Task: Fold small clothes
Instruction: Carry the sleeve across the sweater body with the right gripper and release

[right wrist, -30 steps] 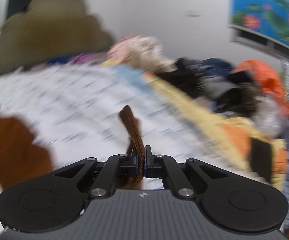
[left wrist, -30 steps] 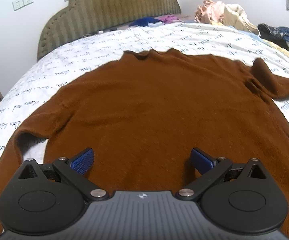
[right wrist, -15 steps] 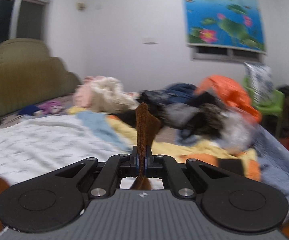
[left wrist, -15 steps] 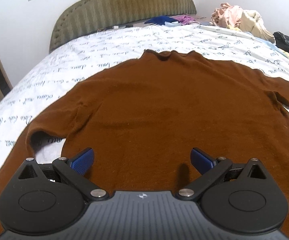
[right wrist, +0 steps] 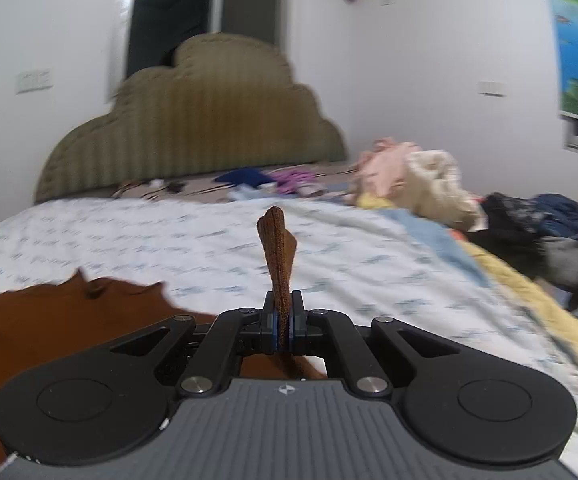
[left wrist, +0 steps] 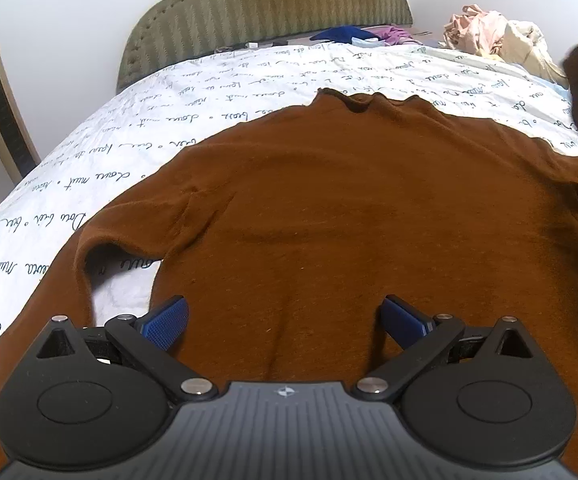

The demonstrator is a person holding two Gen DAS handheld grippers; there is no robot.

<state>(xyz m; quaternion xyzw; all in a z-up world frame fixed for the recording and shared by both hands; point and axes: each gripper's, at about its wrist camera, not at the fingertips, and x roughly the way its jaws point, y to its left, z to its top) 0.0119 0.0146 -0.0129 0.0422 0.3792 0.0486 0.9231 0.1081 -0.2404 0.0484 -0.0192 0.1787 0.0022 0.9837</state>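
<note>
Your right tongs (right wrist: 283, 326) are clenched on a narrow strip of the rust-brown knitted sweater (left wrist: 369, 220); which part of the garment that strip is cannot be told, since it drops out of sight behind the tongs' body. The right-wrist view is blurred, so the script on the sheet is unreadable there. In the left-wrist view the sweater's lower hem is hidden under your left tongs (left wrist: 285, 320), and its right sleeve runs out of frame beside a dark shape at the edge.

Your left tongs are released, blue pads spread wide over the sweater's lower body, gripping nothing. The sweater lies spread flat, collar toward the olive ribbed upholstered headboard (left wrist: 265, 4), one sleeve bent along the near left.

Bare sheet lies open left of and beyond the collar. The far right of the white bedsheet printed with dark script (left wrist: 169, 120) is crowded by a heap of loose clothes (right wrist: 429, 180). White walls, a wall socket and a floral poster surround the bed.
</note>
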